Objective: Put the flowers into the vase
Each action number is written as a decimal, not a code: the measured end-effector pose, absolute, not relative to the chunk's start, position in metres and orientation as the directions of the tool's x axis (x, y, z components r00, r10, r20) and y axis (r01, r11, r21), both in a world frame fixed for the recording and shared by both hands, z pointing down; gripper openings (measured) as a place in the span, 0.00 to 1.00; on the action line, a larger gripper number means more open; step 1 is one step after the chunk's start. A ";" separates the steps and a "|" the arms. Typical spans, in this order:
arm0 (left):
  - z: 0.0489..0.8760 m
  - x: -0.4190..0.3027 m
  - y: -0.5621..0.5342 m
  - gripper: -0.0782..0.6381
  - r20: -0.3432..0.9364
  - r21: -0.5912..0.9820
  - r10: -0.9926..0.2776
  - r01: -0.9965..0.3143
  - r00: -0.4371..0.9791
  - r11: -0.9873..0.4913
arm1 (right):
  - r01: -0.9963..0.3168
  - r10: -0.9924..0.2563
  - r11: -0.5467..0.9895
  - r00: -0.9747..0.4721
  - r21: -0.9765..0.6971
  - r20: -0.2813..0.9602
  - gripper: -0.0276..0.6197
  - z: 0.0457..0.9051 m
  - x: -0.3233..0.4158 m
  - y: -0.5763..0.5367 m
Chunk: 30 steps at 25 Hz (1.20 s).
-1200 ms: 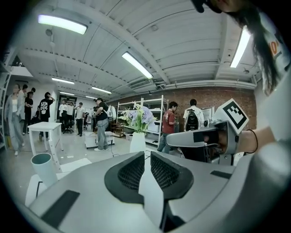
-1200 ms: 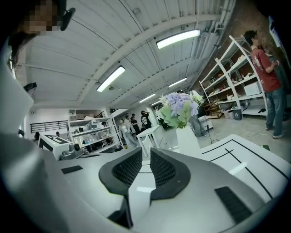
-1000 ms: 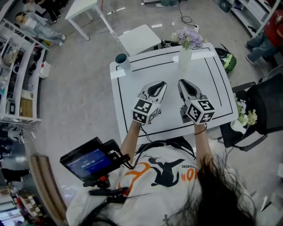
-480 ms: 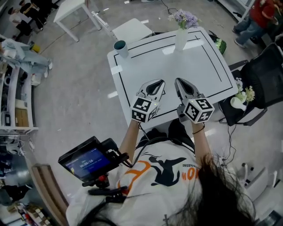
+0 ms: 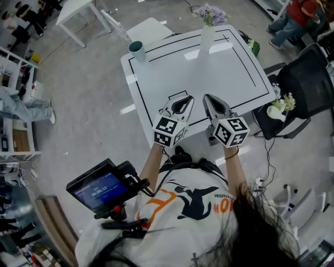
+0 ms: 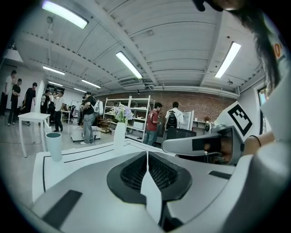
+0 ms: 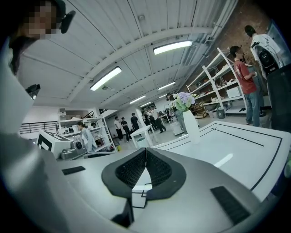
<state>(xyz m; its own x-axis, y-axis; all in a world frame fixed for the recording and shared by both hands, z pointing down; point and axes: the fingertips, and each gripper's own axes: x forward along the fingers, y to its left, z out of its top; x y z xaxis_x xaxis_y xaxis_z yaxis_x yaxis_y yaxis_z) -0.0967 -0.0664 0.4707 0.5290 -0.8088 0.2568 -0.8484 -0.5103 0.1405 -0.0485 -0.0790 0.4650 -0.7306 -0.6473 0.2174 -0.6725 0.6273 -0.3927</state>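
Note:
A tall white vase (image 5: 206,39) with purple flowers (image 5: 211,14) in it stands at the far edge of the white table (image 5: 229,68). It also shows far ahead as the vase (image 6: 119,135) in the left gripper view and the vase (image 7: 191,126) in the right gripper view. My left gripper (image 5: 183,99) and right gripper (image 5: 209,98) hover side by side over the table's near edge, well short of the vase. Both are shut with nothing between the jaws, as the left gripper (image 6: 147,152) and right gripper (image 7: 146,149) show in their own views.
A teal cup (image 5: 137,50) stands at the table's far left corner. A black chair (image 5: 302,78) to the right carries a small white vase of pale flowers (image 5: 279,107). A white chair (image 5: 148,31) sits beyond the table. People stand at the top right.
Both grippers have drawn back together from the middle of the table to its near edge. The vase and cup now lie farther ahead.

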 end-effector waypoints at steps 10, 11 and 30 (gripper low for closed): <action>0.461 -0.067 -0.032 0.13 0.248 0.146 -0.815 -0.852 0.523 -0.503 | -0.685 -0.652 0.617 -0.721 -0.387 0.236 0.06 0.469 -0.014 -0.043; 0.460 -0.063 -0.026 0.13 0.247 0.148 -0.816 -0.852 0.523 -0.502 | -0.685 -0.652 0.618 -0.721 -0.385 0.236 0.06 0.469 -0.010 -0.038; 0.459 0.005 0.105 0.13 0.259 0.153 -0.854 -0.892 0.451 -0.425 | -0.611 -0.581 0.684 -0.787 -0.399 0.207 0.06 0.466 0.047 0.086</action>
